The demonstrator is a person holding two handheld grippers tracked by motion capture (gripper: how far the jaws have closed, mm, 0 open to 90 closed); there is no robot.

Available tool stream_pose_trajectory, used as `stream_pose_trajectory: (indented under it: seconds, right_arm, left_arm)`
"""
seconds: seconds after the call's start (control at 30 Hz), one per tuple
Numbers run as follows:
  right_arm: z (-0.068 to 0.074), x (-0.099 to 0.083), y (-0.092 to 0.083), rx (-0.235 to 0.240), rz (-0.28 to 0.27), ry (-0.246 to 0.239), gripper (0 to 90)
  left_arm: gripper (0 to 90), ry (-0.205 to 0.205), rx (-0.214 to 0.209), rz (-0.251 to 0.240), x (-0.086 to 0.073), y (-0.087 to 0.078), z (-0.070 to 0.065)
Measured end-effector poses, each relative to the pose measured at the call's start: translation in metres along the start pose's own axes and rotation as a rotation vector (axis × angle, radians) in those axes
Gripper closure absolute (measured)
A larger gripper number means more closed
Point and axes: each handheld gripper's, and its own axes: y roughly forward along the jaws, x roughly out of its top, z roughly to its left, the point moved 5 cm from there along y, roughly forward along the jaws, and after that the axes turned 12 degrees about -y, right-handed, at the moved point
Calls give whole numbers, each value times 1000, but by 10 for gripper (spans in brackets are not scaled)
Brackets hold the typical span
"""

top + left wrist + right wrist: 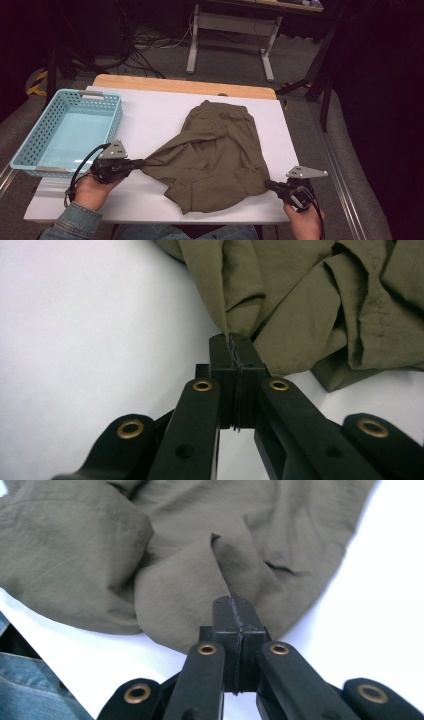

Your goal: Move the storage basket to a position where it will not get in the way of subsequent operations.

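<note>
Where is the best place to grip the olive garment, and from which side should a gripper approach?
Grip the garment at its near outer corners, coming in level from each side: there the cloth tapers into thin folds at the table surface, as where the left gripper and right gripper pinch.

My black left gripper (141, 162) and black right gripper (268, 185), brass rivets glinting along their arms, meet an olive-green garment (215, 155), plain and unpatterned, on a white table (150, 120) edged in pale wood. A light blue basket (30, 145), its walls dotted with rows of holes, stands at the left. My sleeve (70, 222) is faded blue denim.
</note>
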Motion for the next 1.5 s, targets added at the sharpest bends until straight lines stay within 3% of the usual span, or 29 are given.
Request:
stream_pose_trajectory:
  seconds: [0.13, 0.23, 0.27, 0.3, 0.37, 0.57, 0.67, 0.73, 0.8, 0.93, 1.03, 1.27, 1.5]
  right_arm:
    - [-2, -7, -10, -14, 3, 24, 900]
    - [0, -6, -15, 2, -27, 17, 900]
    - [-1, -5, -15, -6, -26, 16, 858]
    - [-3, -4, -15, -22, -27, 21, 744]
    - [-7, 0, -13, -34, -37, 36, 618]
    - [-17, 15, -6, -90, -86, 10, 404]
    - [-25, 22, 0, -89, -112, 23, 350]
    - [-31, 27, 6, -77, -123, 41, 309]
    - [-36, 29, 12, -94, -121, 42, 292]
    - [-42, 32, 26, -95, -108, 62, 275]
    - [-43, 31, 33, -98, -101, 60, 275]
    - [-41, 24, 38, -77, -91, 77, 284]
    - [-39, 24, 41, -67, -90, 72, 290]
  left_arm:
    - [896, -13, -2, 4, -4, -4, -1]
    - [887, -10, 13, -1, -3, -3, 0]
    - [884, -8, 17, -7, -1, -2, 0]
    - [872, -11, 19, -17, 1, -1, 1]
    - [815, -11, 23, -33, 5, -1, 1]
    - [587, 8, 0, -56, 30, 10, -3]
    - [503, 32, -21, -59, 46, 22, -8]
    - [467, 59, -66, -59, 59, 32, -13]
    - [458, 85, -99, -39, 69, 43, -19]
    - [456, 135, -123, -17, 88, 65, -30]
    - [460, 150, -133, -9, 99, 76, -34]
    - [477, 113, -132, -5, 118, 107, -36]
    - [483, 120, -104, 26, 125, 134, -38]
